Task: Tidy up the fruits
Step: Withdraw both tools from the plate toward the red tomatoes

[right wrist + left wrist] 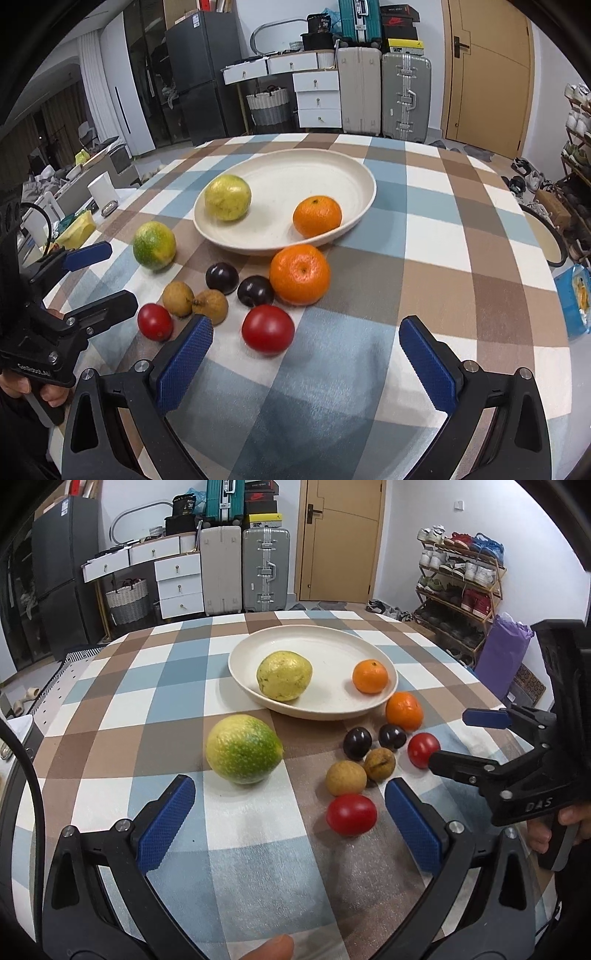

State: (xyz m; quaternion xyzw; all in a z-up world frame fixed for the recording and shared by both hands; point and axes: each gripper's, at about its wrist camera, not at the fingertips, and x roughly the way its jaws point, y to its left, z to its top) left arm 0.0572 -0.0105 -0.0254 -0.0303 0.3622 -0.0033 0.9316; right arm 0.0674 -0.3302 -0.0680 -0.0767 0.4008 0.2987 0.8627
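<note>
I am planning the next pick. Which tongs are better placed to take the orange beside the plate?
Probably the right tongs: open, with the orange just ahead of them. The left tongs face the green-yellow fruit.

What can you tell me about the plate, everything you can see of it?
The plate is round, shallow and cream-white with a raised rim, matte like ceramic or melamine. It sits flat on the checked tablecloth near the table's middle. Inside lie a yellow-green fruit and an orange, apart from each other, with most of the inside bare. A second orange sits on the cloth against its near rim. Neither gripper touches it.
</note>
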